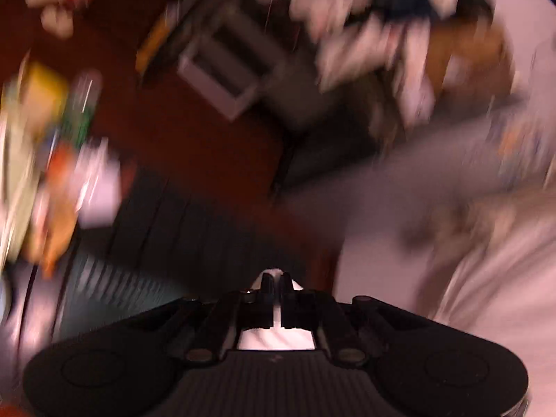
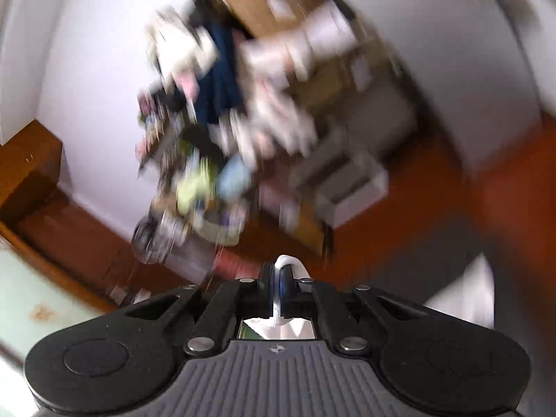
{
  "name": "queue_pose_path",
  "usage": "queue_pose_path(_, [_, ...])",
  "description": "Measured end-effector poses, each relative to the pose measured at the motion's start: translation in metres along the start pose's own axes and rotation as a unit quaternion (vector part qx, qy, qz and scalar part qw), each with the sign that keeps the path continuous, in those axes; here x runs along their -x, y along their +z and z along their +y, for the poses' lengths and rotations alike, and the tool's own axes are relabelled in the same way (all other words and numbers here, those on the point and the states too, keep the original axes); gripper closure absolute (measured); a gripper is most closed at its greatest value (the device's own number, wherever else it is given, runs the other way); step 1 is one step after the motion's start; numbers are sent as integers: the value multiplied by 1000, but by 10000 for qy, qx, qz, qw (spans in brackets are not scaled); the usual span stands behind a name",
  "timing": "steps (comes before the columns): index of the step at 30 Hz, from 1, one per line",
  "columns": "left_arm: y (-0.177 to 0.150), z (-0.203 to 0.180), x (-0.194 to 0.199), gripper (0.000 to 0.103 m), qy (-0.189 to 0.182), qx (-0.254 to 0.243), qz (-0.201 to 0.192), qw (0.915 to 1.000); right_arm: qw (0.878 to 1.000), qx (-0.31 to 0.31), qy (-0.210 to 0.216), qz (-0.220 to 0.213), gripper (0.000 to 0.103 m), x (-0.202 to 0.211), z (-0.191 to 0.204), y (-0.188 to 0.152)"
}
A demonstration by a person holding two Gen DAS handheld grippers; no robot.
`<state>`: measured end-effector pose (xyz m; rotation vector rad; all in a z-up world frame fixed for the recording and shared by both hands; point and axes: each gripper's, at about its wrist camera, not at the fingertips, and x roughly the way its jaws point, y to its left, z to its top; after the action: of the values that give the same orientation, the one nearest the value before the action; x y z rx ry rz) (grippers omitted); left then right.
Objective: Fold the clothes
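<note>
Between the jaws of each gripper, left gripper [image 1: 277, 279] and right gripper [image 2: 282, 271], a pinch of white cloth [image 1: 276, 338] sits clamped; both views blur over a red-brown floor [image 2: 434, 215], likely lifting the garment taut for folding.

White garment [image 1: 276, 333] pinched in both tools

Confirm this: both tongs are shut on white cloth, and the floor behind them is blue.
Wrong on the floor: it is reddish-brown, as the right wrist view shows. Both the left tongs and right tongs are shut on white cloth.
</note>
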<state>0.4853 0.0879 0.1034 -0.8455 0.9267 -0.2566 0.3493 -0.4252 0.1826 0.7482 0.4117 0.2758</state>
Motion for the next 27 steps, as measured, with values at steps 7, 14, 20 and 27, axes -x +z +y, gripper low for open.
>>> queue_pose_path(7, [56, -126, 112, 103, -469, -458, -1489, 9867, 9901, 637, 213, -1231, 100, 41, 82, 100])
queue_pose_path(14, [10, -103, 67, 103, -160, -924, -636, 9936, 9970, 612, -17, -477, 100, 56, 43, 63])
queue_pose_path(20, [-114, -10, -69, 103, -790, -732, 1389, 9844, 9980, 557, -288, 122, 100, 65, 8, 8])
queue_pose_path(27, [-191, 31, -130, 102, -901, -759, 2266, 9668, 9960, 761, -137, 444, 100, 87, 29, -17])
